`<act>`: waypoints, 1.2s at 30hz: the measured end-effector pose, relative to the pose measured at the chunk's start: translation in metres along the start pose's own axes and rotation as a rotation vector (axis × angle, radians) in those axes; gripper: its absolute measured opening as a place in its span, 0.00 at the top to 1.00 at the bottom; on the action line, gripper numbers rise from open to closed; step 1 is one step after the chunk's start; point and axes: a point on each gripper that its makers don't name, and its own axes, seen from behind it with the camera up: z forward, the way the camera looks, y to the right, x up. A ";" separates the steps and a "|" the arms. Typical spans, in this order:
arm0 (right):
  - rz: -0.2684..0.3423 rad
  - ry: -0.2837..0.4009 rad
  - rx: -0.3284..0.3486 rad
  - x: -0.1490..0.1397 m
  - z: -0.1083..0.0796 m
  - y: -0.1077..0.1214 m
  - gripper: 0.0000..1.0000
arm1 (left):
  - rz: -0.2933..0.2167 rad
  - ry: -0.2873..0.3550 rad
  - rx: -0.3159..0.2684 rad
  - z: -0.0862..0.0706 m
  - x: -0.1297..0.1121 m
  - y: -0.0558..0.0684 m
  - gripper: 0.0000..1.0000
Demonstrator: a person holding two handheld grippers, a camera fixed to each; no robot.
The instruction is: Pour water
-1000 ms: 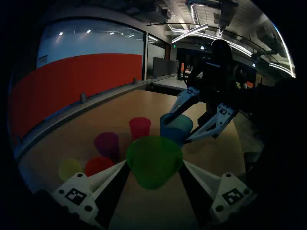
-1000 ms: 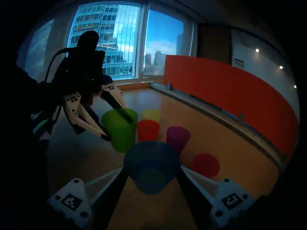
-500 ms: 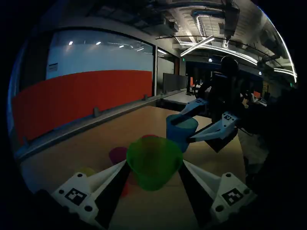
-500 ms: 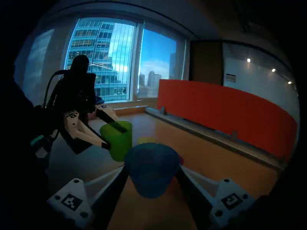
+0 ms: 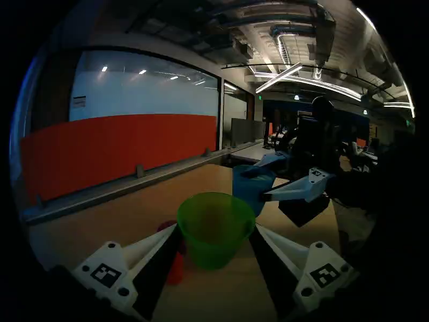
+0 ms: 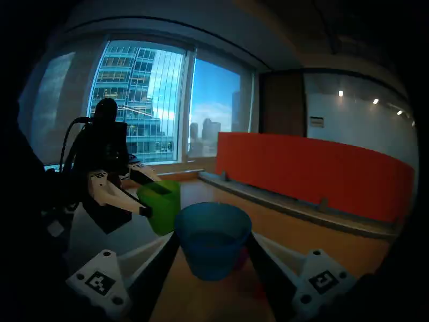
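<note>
**Left gripper view.** The left gripper [image 5: 216,229] points forward and nearly level. Its two white fingers [image 5: 153,252] carry square black-and-white markers and press on opposite sides of a translucent green plastic cup [image 5: 216,239]. The cup is upright with its rim open to the camera. Just beyond it is a translucent blue plastic cup [image 5: 246,188], clamped between the fingers of the right gripper [image 5: 260,182]. That gripper reaches in from the right with one finger above the other. Its body and the hand holding it are a dark silhouette. Whether the two cups touch cannot be told. A small red plastic cup [image 5: 175,266] shows low down, partly behind the near left finger, on the pale wooden table [image 5: 123,214]. An orange-red wall panel [image 5: 107,147] runs along the table's far edge.

**Right gripper view.** The right gripper [image 6: 213,244] is also held about level, its fingers closed on the blue cup [image 6: 213,252], which is upright. What the cup holds is unclear. To the left and slightly farther off, the left gripper [image 6: 152,197] grips the green cup [image 6: 161,206], which tilts a little. Its handle is dark against a tall window [image 6: 145,102]. The red cup [image 6: 242,258] shows behind the blue cup's right edge.
</note>
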 end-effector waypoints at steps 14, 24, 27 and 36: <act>0.009 0.050 -0.010 0.021 0.002 0.003 0.11 | -0.006 0.054 0.006 -0.004 0.019 -0.002 0.14; -0.009 0.048 -0.008 0.025 0.003 0.002 0.11 | -0.004 0.071 0.004 -0.006 0.023 -0.001 0.14; -0.015 0.047 -0.008 0.026 0.003 0.002 0.11 | 0.002 0.071 0.005 -0.006 0.023 0.000 0.14; -0.033 0.037 -0.007 0.027 0.004 0.002 0.11 | 0.008 0.071 0.010 -0.007 0.022 -0.002 0.14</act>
